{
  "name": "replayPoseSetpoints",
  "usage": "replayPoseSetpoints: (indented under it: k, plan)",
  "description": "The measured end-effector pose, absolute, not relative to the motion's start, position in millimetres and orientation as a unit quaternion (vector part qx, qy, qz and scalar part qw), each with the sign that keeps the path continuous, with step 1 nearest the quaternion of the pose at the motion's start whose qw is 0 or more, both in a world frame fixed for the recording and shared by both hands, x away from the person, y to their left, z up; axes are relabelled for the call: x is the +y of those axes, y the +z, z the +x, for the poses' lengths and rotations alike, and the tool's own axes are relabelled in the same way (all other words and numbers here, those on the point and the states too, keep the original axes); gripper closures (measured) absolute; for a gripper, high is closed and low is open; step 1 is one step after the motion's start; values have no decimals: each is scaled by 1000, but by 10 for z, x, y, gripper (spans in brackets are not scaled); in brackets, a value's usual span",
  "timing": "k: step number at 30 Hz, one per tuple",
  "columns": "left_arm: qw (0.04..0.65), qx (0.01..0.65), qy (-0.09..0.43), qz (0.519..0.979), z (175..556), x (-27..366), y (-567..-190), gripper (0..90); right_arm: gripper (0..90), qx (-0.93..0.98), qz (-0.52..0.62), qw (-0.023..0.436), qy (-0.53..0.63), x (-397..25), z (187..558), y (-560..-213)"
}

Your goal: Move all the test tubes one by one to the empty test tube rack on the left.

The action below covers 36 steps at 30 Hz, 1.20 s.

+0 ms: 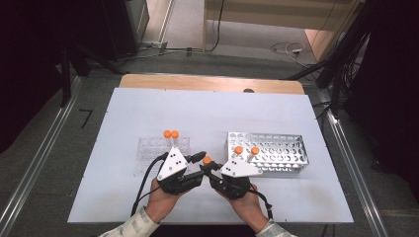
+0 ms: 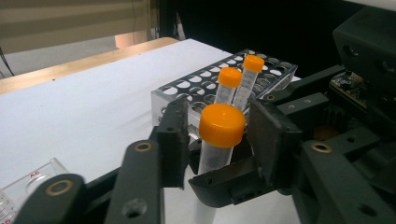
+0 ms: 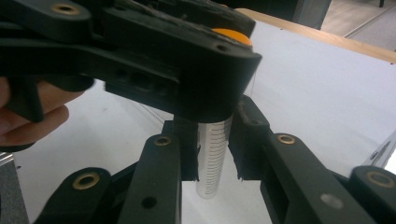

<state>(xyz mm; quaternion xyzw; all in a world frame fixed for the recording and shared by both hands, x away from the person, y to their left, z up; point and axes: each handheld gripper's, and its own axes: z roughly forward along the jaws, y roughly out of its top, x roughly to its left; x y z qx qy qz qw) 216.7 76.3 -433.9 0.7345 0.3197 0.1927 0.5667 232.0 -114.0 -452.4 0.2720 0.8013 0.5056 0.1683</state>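
Tube: my clear tube with the orange cap stands upright between my two tools, held up off the white worktop; in the high view its cap sits at the middle of the near half of the worktop, about 6 o'clock from the centre.
Right tool: my right tool is clenched on the graduated body of the tube, one black pad on each side and pressed against it; the tube's bottom hangs clear below the pads.
Left tool: my left tool has its pads on either side of the orange cap, with a thin gap showing on each side; I cannot tell whether it grips the cap or only brackets it.
Hands: my left hand and right hand come in from 6 o'clock, the tools meeting nose to nose at the tube.
Metal rack: the perforated metal rack lies at 3 o'clock from the tube, just behind my right tool; two orange-capped tubes stand in its near-left corner.
Clear rack: the clear plastic rack lies at 9 to 10 o'clock from the tube, with two orange-capped tubes standing side by side at its far edge.
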Motion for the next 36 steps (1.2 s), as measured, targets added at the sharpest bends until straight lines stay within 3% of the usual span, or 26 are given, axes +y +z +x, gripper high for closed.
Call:
replayPoseSetpoints:
  k: [3, 11, 12, 15, 19, 26, 36]
  plan:
    - [566, 318, 194, 735, 2164, 768, -4340, 676, 722, 801, 270, 168, 506, -1134, 2320, -4526]
    - [567, 317, 195, 735, 2161, 777, -4333, 696, 716, 801, 273, 166, 506, -1140, 2312, -4522]
    - [569, 318, 194, 733, 2161, 781, -4329, 696, 701, 801, 271, 166, 507, -1143, 2310, -4520]
    - [573, 322, 193, 728, 2167, 823, -4300, 697, 522, 803, 271, 158, 507, -1154, 2313, -4511]
    - [578, 334, 189, 720, 2194, 926, -4247, 697, 371, 805, 275, 148, 504, -1198, 2315, -4498]
    - [583, 364, 191, 701, 2248, 1144, -4143, 697, 296, 804, 279, 151, 502, -1315, 2267, -4491]
    - [585, 391, 205, 681, 2272, 1412, -3987, 697, 284, 799, 295, 160, 499, -1617, 2181, -4473]
